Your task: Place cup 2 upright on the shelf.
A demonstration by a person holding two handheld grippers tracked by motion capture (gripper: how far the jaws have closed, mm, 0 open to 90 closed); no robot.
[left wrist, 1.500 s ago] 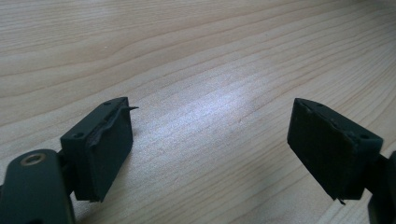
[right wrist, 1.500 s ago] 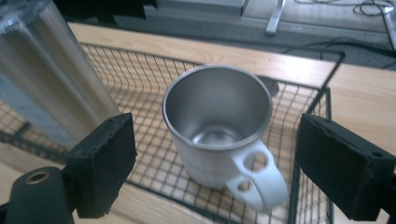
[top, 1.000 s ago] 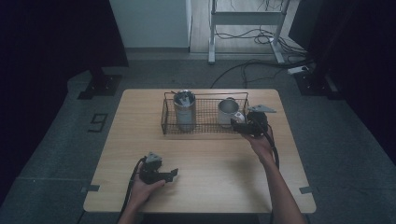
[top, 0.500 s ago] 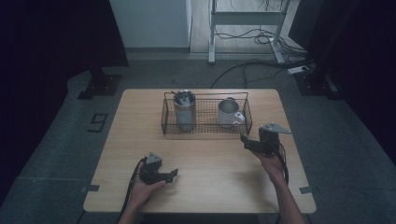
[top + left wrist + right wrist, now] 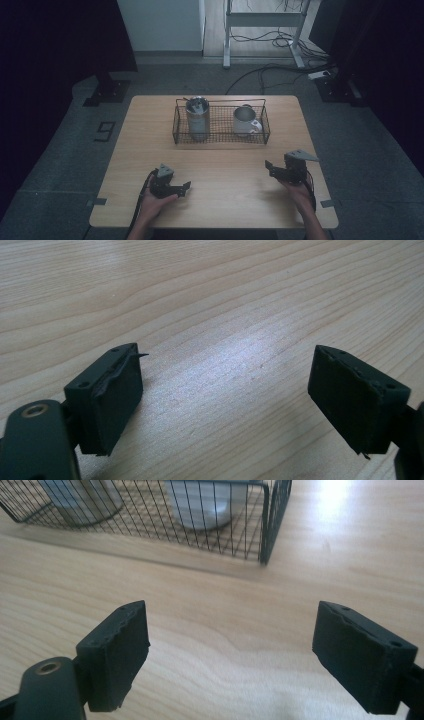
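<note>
Both were spread and empty: left gripper point(image 5: 186, 188) low over the table point(image 5: 225, 200), right gripper point(image 5: 270, 167) (jaws just eased inward, nothing between). Mug point(image 5: 245, 121) stood in the wire basket point(image 5: 220, 142). Risk as I judged it: a careless reach could snag the wire and drag the basket.

Down low at the near left: left gripper point(image 5: 186, 188), cradled in the left hand point(image 5: 155, 202), fingers point(image 5: 117, 400) spread wide, nothing between. Over at the near right: right gripper point(image 5: 270, 167), gripped by the right hand point(image 5: 297, 192), pointing left, fingers point(image 5: 120, 650) parted too, empty.
</note>
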